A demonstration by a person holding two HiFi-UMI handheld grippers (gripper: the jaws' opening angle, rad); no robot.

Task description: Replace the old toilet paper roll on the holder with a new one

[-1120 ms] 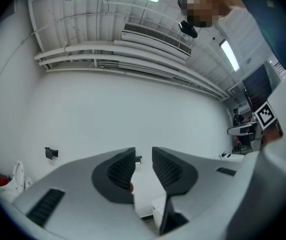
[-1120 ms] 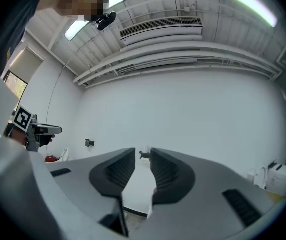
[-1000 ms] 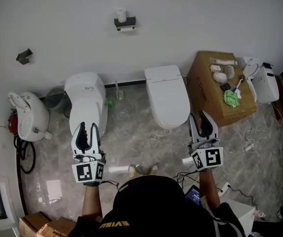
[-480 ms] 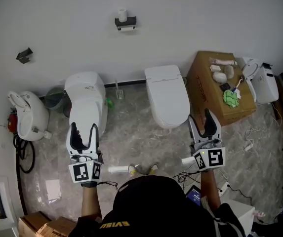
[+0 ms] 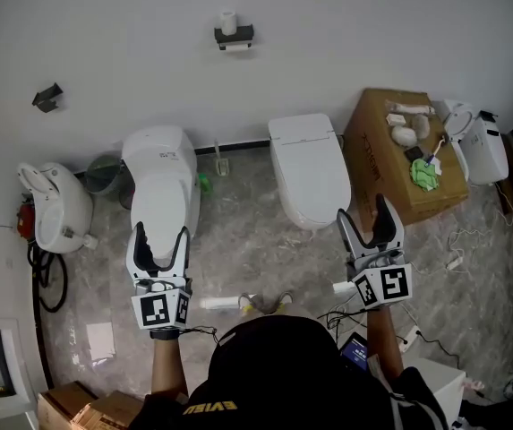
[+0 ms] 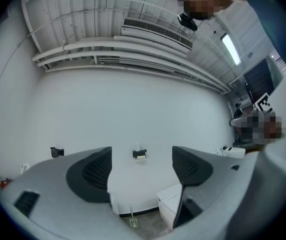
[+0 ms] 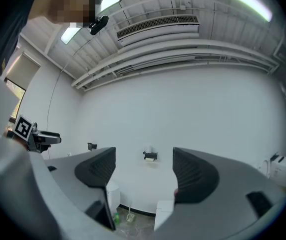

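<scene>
Both our grippers have just been opening wide, empty: left gripper [image 5: 161, 236], right gripper [image 5: 363, 213]. Toilet paper holder [image 5: 235, 36] hangs well ahead on the wall [image 5: 381, 25]; we judge the swap unstarted.

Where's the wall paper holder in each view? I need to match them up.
Head view: holder top centre, on the wall.
Left gripper view: low centre, between the fingers.
Right gripper view: low centre, between the fingers.
Shared landmark: the dark bracket on the wall to its left.

Left gripper [image 5: 160, 235], right gripper [image 5: 363, 211] just opened, empty
</scene>
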